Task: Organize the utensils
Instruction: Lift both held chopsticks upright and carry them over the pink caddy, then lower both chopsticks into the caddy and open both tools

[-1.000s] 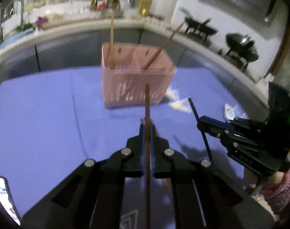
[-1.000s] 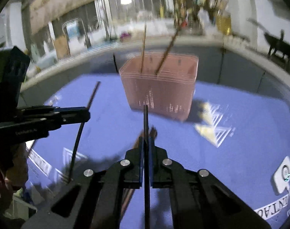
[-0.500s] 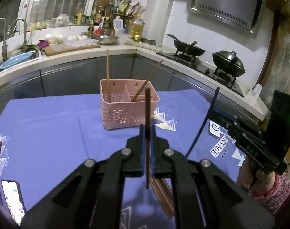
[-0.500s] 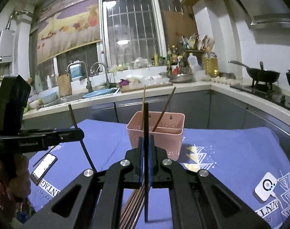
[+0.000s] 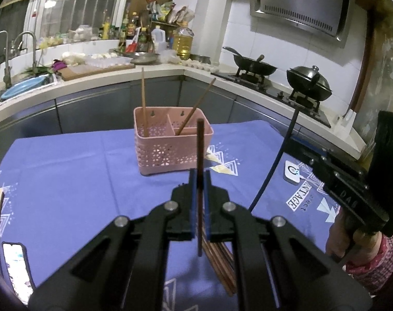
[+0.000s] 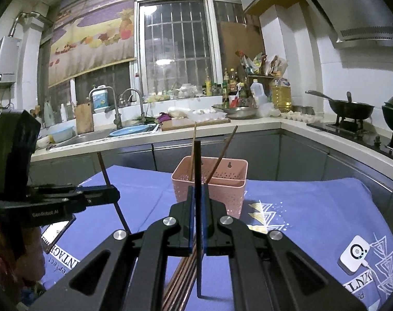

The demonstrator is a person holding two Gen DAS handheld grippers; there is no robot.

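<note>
Two grippers each held one stick.
The left gripper (image 5: pixel 199 178) pinched a thin brown wooden chopstick (image 5: pixel 200 150); the right gripper (image 6: pixel 196 194) pinched a thin dark chopstick (image 6: pixel 197 165), near the pink holey plastic basket (image 5: pixel 170 153).

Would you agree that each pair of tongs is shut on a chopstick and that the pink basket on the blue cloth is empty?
Not quite: the pink basket already holds two chopsticks, one per compartment, as the left wrist view shows. Both the left tongs and the right tongs are indeed shut on a chopstick.

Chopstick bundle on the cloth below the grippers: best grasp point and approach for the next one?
Take one from the chopstick bundle at mid-shaft on the outer edge, coming from above with jaws across its width. They lie flat, packed side by side, so inner sticks leave no finger room.
</note>
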